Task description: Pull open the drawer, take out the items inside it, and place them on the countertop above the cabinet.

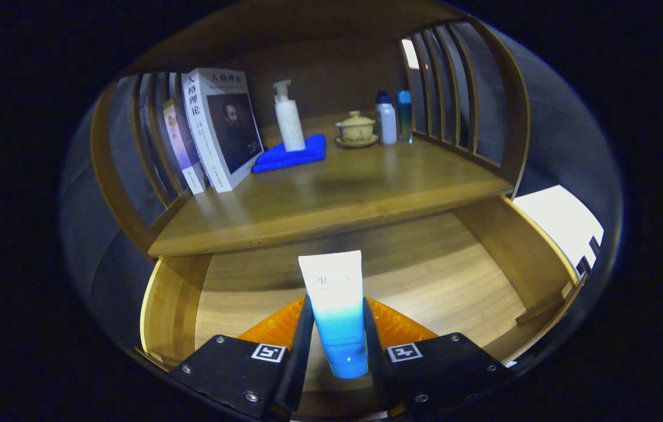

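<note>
The gripper (337,334) hung level over the open drawer (483,281), both fingers pressed on an upright tube (336,305), the countertop (331,193) beyond it.

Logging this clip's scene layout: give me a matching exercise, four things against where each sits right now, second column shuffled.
Things:
1. tube
2. pump bottle
3. lidded cup
4. books

Places:
A. leaning against the slatted side of the countertop
B. on a saucer, beside two small bottles
C. between the fingers of the gripper, above the open drawer
D. standing on the folded blue cloth

Pairs: 1-C, 2-D, 3-B, 4-A
</note>
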{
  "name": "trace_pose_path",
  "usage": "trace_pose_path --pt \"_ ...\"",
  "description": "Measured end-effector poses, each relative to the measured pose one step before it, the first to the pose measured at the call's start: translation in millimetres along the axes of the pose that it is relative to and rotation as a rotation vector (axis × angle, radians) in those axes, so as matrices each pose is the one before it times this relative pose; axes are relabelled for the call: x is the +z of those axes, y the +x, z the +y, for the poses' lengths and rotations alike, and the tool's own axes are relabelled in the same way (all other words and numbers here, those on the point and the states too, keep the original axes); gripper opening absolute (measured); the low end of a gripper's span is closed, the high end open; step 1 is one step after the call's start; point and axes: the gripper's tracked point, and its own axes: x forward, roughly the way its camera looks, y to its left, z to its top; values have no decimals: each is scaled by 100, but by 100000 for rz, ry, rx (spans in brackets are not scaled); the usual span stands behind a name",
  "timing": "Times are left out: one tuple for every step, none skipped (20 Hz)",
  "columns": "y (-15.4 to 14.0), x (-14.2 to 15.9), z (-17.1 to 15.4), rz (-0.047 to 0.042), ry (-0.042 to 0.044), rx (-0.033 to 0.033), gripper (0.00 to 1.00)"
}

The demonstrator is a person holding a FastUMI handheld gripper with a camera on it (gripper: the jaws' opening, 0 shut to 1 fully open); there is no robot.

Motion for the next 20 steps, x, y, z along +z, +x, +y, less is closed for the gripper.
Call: trace_pose_path --pt "-130 609 -72 -1837 -793 -666 48" --pt "-255 942 186 -4077 -813 759 48" --pt "-97 680 -190 -2560 -578 -682 48" --pt "144 1088 -111 -3381 -406 -488 49" --pt "-331 805 58 -3265 -750 1019 48" --pt "0 948 69 -2299 -297 427 48" --pt "89 920 50 -2237 17 248 48" --pt "-17 788 15 -1233 -161 343 49" --pt "126 700 -26 -409 -203 -452 48" --pt "302 793 -180 -262 -454 -1193 48" --pt "466 853 95 -956 -217 -74 48" --pt "520 886 225 -989 -563 657 48" --pt "549 794 61 -655 -839 334 49" --pt "575 690 -38 11 -1397 -39 48" --pt "534 444 138 132 -511 569 49" --pt "725 561 156 216 430 631 48" --pt "764 342 60 214 524 391 48" --pt "713 252 -59 1088 501 39 49" --pt "733 247 -7 394 293 424 48" --pt "633 137 -34 838 190 620 49"
